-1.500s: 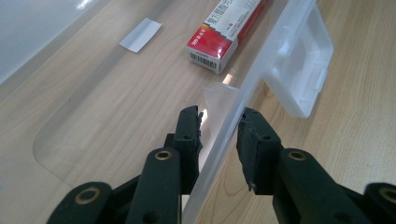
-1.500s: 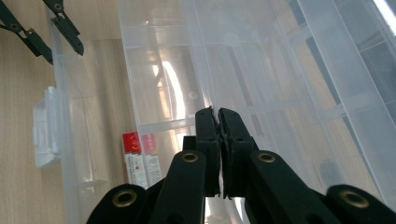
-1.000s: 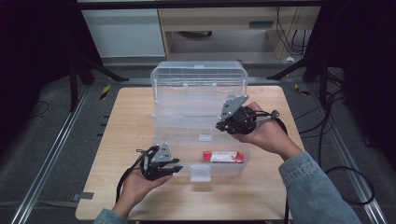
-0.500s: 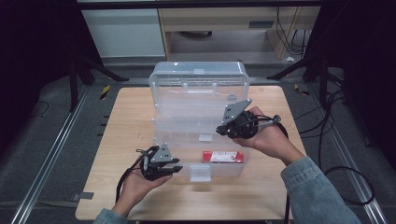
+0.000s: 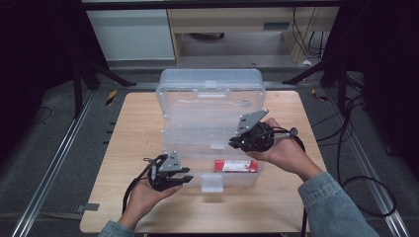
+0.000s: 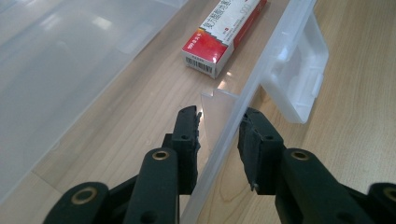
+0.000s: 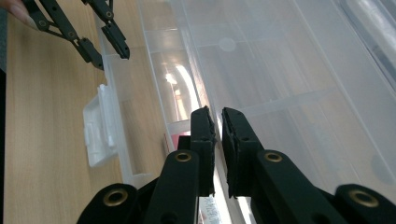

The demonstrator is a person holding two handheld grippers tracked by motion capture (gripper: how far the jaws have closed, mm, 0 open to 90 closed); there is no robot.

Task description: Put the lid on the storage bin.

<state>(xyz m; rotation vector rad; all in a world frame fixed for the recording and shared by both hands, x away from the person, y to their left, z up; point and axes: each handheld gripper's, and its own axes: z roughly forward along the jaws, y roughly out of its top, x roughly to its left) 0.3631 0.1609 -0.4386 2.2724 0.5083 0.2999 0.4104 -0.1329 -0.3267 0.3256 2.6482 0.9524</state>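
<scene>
Clear plastic box (image 5: 210,106); glossy red carton (image 5: 238,165).

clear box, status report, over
Left tongs clamped on clear box front wall. Right tongs pinching open lid. Red carton inside. Nothing blocking.

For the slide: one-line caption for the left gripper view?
Left gripper jaws straddle the clear storage box's front wall; red-and-white carton lies inside.

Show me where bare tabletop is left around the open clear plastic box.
Bare wood lies left of the clear plastic storage box and in a narrower strip at its right, on the wooden table. The front edge is crowded by both hands, the latch and the red-and-white carton.
</scene>
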